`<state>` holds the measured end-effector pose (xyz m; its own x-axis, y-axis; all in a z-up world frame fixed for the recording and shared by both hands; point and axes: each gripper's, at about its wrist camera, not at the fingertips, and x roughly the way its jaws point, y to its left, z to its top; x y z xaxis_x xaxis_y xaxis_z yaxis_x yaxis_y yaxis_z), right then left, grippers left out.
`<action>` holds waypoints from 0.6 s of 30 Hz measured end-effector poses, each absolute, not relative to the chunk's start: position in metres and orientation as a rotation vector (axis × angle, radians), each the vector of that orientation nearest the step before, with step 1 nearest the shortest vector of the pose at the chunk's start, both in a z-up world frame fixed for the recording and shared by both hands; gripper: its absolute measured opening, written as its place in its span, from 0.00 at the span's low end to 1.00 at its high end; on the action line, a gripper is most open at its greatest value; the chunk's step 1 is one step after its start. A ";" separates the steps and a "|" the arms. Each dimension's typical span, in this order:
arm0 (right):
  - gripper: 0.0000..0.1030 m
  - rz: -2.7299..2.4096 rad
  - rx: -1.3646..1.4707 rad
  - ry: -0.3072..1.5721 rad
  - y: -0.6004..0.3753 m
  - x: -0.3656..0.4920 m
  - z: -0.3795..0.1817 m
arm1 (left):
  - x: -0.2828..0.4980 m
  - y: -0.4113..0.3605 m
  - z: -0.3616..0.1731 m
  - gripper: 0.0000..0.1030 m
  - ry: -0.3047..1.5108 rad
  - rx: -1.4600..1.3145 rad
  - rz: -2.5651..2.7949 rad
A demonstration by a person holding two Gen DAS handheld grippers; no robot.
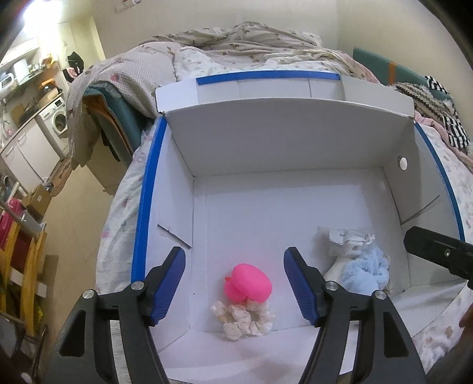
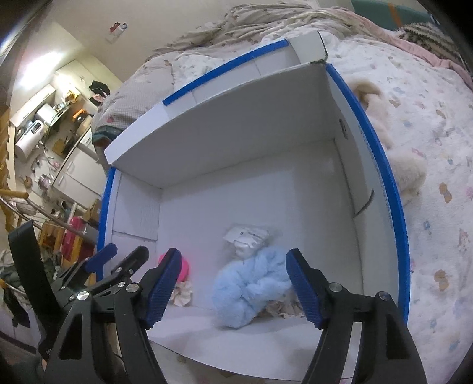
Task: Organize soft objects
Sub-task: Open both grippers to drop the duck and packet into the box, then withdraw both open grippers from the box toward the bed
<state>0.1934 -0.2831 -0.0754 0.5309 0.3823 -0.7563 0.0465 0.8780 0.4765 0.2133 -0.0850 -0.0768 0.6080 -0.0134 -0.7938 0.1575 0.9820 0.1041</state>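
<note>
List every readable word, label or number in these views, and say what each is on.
None can be read.
Print along the box edge strip: too blurred.
Label on the plastic packet: too small.
Wall sign: too small.

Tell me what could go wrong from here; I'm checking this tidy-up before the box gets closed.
The cream plush lies on the bed outside the white box, so it may be forgotten. The blue fluffy item covers part of the plastic packet, so a grab could drag both. The pink toy rests on the cream scrunchie and may roll.
</note>
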 end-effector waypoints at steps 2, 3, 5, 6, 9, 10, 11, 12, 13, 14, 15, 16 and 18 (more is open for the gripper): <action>0.83 0.216 0.496 0.999 -0.284 0.194 -0.076 | 0.213 -0.085 -0.075 0.65 0.913 0.167 -0.094; 0.88 0.215 0.501 0.998 -0.285 0.194 -0.076 | 0.213 -0.085 -0.075 0.65 0.913 0.164 -0.097; 0.94 0.207 0.502 0.991 -0.285 0.194 -0.074 | 0.212 -0.084 -0.072 0.65 0.901 0.157 -0.107; 0.96 0.212 0.507 0.982 -0.285 0.194 -0.073 | 0.212 -0.084 -0.071 0.65 0.897 0.157 -0.108; 1.00 0.221 0.508 0.947 -0.285 0.192 -0.068 | 0.209 -0.084 -0.068 0.65 0.880 0.162 -0.110; 1.00 0.224 0.505 0.932 -0.284 0.191 -0.066 | 0.209 -0.085 -0.067 0.65 0.878 0.161 -0.110; 1.00 0.223 0.500 0.919 -0.283 0.190 -0.064 | 0.208 -0.084 -0.066 0.65 0.878 0.158 -0.112; 1.00 0.219 0.491 0.907 -0.283 0.190 -0.062 | 0.208 -0.084 -0.065 0.65 0.877 0.156 -0.113; 1.00 0.213 0.483 0.895 -0.283 0.189 -0.060 | 0.208 -0.084 -0.064 0.65 0.877 0.154 -0.113; 1.00 0.203 0.474 0.884 -0.283 0.188 -0.058 | 0.208 -0.083 -0.063 0.65 0.876 0.152 -0.112; 1.00 0.192 0.466 0.873 -0.283 0.188 -0.057 | 0.207 -0.082 -0.062 0.65 0.876 0.149 -0.112; 1.00 0.186 0.462 0.865 -0.284 0.187 -0.055 | 0.207 -0.082 -0.061 0.65 0.875 0.147 -0.112; 1.00 0.187 0.465 0.858 -0.284 0.187 -0.054 | 0.205 -0.080 -0.059 0.65 0.872 0.137 -0.109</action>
<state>0.1870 -0.2843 -0.0544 0.6454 0.3413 -0.6833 0.0259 0.8844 0.4661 0.2054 -0.0798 -0.0588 0.6386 -0.0394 -0.7685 0.1513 0.9856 0.0751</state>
